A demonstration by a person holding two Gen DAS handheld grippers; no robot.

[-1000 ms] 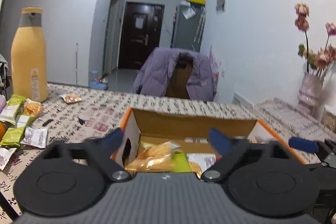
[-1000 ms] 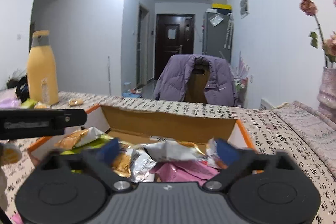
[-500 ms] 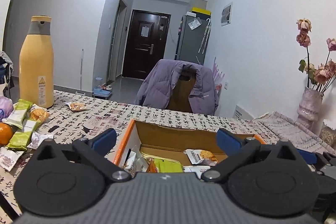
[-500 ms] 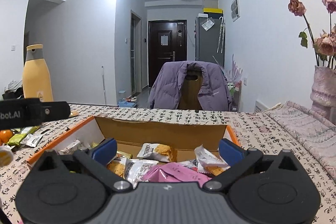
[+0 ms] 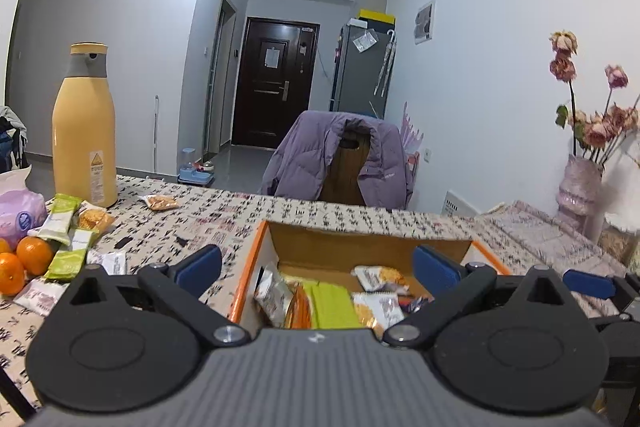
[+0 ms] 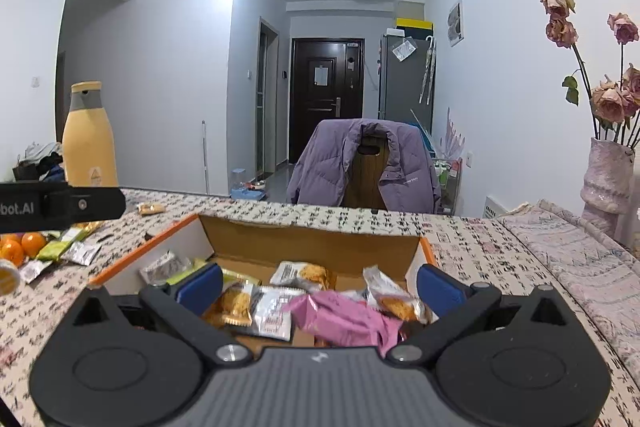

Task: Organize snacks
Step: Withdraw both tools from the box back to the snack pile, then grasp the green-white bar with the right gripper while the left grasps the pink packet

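Note:
An orange-rimmed cardboard box (image 5: 372, 245) (image 6: 312, 247) sits on the patterned table, filled with several snack packets, among them a green one (image 5: 332, 305) and a pink one (image 6: 344, 319). My left gripper (image 5: 316, 269) is open above the box's near left corner, holding nothing. My right gripper (image 6: 318, 285) is open above the near edge of the box, also holding nothing. More loose snack packets (image 5: 68, 243) (image 6: 76, 247) lie on the table to the left, and a single packet (image 5: 160, 202) lies farther back.
A tall yellow bottle (image 5: 84, 131) stands at the back left beside oranges (image 5: 24, 261) and a purple pack (image 5: 20, 217). A chair with a purple jacket (image 5: 344, 159) is beyond the table. A vase of dried flowers (image 6: 608, 179) stands at the right.
Both grippers have risen and pulled back from the box. Their fingers have spread wider. The snacks stay in the box.

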